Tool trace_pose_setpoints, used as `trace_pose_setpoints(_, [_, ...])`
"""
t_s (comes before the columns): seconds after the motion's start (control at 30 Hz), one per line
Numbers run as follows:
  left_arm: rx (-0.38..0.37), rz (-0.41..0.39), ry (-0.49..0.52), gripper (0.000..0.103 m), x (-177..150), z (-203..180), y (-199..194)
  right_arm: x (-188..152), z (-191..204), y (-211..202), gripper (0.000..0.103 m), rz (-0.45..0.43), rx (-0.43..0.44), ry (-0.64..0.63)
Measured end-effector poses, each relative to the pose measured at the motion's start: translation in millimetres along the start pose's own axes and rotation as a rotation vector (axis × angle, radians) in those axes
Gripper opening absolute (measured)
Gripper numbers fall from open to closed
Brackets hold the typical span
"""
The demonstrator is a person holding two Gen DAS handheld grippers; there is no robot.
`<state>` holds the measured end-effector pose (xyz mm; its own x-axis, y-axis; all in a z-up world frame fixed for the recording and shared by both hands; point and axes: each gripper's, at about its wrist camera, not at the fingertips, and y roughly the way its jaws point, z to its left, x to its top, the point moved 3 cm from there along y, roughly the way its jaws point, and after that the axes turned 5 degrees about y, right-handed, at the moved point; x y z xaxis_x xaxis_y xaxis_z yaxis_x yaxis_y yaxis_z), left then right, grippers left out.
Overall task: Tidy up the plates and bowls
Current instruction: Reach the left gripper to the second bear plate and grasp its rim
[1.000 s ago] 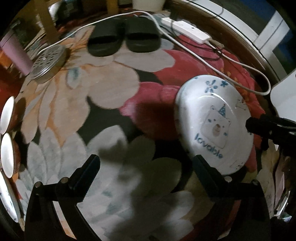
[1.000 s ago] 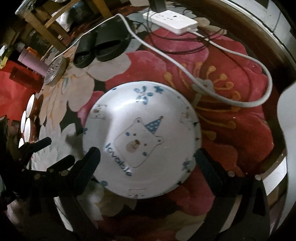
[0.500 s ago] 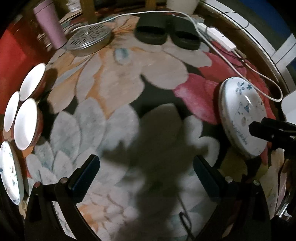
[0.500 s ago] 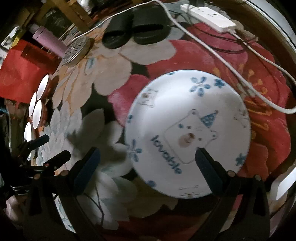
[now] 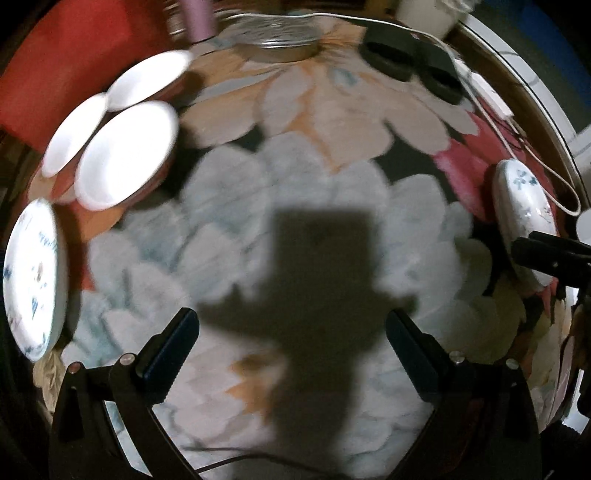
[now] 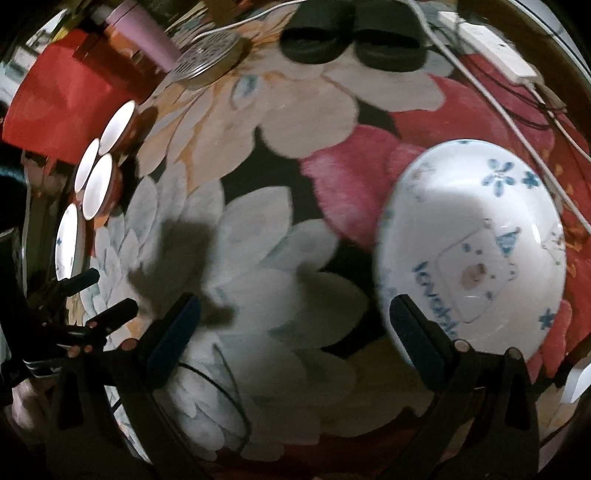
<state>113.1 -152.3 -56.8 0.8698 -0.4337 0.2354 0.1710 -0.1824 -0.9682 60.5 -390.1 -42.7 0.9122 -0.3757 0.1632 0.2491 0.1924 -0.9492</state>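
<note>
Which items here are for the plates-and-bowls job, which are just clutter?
Job:
bear plate
second patterned plate
three white bowls

Clutter:
black slippers
perforated metal lid
pink tumbler
power strip
white cable
floral rug

Only one legible text: blue word "lovable" on the plate w/ the bear drawing, right wrist view, running along the left side of the bear panel; the last letters sit by the right claw's finger. Left wrist view: same plate seen edge-on, no text readable. 2nd plate at left has blue marks, too blurred to read. No other labels, brands or nos. legible.
</note>
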Motion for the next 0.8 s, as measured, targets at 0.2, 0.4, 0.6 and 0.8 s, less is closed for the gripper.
trace_pose_setpoints(0.2, [0.050,-0.010,-0.108,0.101,-35,71,-10,-6,49,17,0.103,0.033,0.026,-0.085])
trace_pose_setpoints(0.4, [0.073,-0.032,-0.242,0.101,-84,143,-27,-13,108,37,0.103,0.073,0.047,-0.195])
trace_pose_setpoints(0.6, [0.070,-0.074,-0.440,0.101,-124,213,-43,-22,185,58,0.103,0.118,0.089,-0.337])
trace_pose_setpoints(0.8, [0.058,-0.127,-0.547,0.101,-130,263,-51,-30,252,78,0.103,0.155,0.139,-0.414])
